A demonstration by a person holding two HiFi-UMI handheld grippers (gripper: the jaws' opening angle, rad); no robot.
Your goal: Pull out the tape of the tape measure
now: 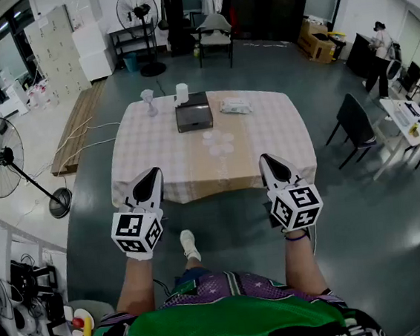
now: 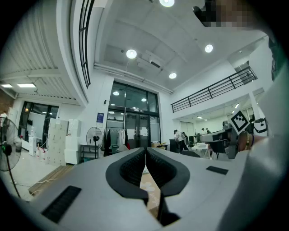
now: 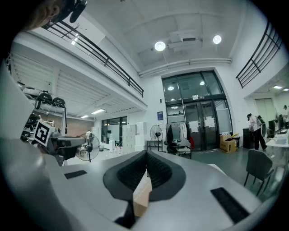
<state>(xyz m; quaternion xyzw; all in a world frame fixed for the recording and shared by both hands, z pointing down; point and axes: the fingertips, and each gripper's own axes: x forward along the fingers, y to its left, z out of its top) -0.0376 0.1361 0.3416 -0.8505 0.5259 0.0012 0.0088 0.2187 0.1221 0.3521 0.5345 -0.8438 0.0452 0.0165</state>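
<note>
Both tools are closed with nothing between them: the left gripper (image 1: pixel 150 179) and the right gripper (image 1: pixel 271 163) sit level at lower centre of the head view, ribbed pads pressed together in each gripper view. Their marker cubes carry only black-and-white square patterns, no words. Beyond them, at centre frame, stands a table (image 1: pixel 138 156) under a checked cloth. The tape measure cannot be picked out with any certainty; the things on the far half of the table are too small to name closely: a dark box (image 1: pixel 193 115), a stemmed glass (image 1: pixel 148 101), a white cup (image 1: pixel 181 93), a white packet (image 1: pixel 235 106) and some pale round shapes (image 1: pixel 218 142). A blue sign (image 2: pixel 100 117) beside the glass doors is too small to read. The person's torso is cut off at the bottom edge.
</note>
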